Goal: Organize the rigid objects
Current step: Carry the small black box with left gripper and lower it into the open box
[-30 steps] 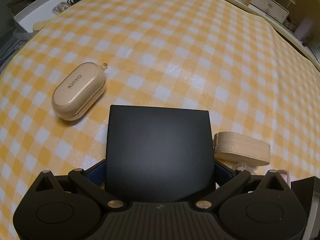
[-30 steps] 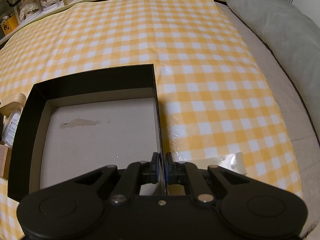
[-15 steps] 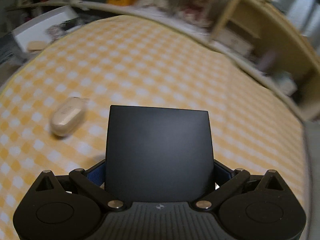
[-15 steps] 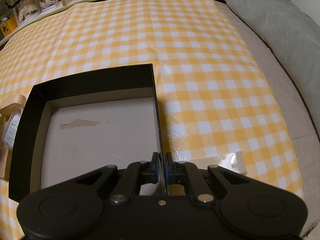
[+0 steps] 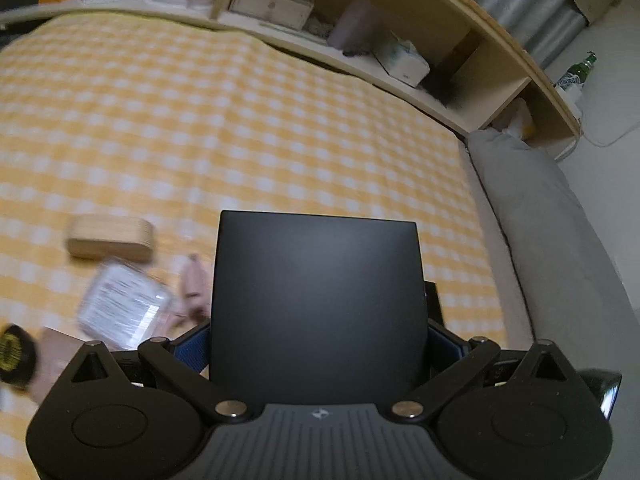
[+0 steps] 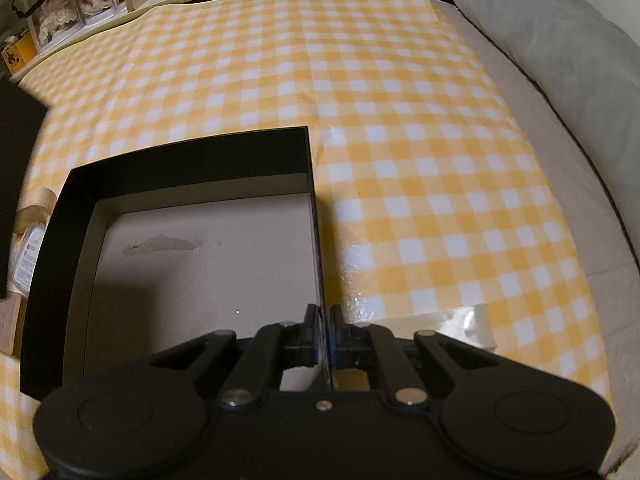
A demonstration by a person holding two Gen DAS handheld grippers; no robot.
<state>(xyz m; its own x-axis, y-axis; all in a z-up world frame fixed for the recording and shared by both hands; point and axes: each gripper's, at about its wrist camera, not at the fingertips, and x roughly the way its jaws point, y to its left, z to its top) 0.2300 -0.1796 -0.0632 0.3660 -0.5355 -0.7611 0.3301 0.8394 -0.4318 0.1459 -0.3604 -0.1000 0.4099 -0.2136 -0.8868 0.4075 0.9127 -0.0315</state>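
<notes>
While both hands are busy: one box steadied, one carried
Right gripper [image 6: 324,330]: clenched on the right wall of the open black tray [image 6: 188,160], likely pinning it to the checked cloth [image 6: 400,120] for loading
Left gripper [image 5: 318,340]: clamps a flat black box [image 5: 316,300], held above the cloth
Loose items: wooden block [image 5: 110,238] and clear case [image 5: 126,308] at 9 o'clock of that box, unsorted

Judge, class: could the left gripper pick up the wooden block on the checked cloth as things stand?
Probably not yet. The left gripper is already clamped on a black lid, so its jaws are full. The wooden block lies uncovered on the cloth, so only the lid stands in the way.
</notes>
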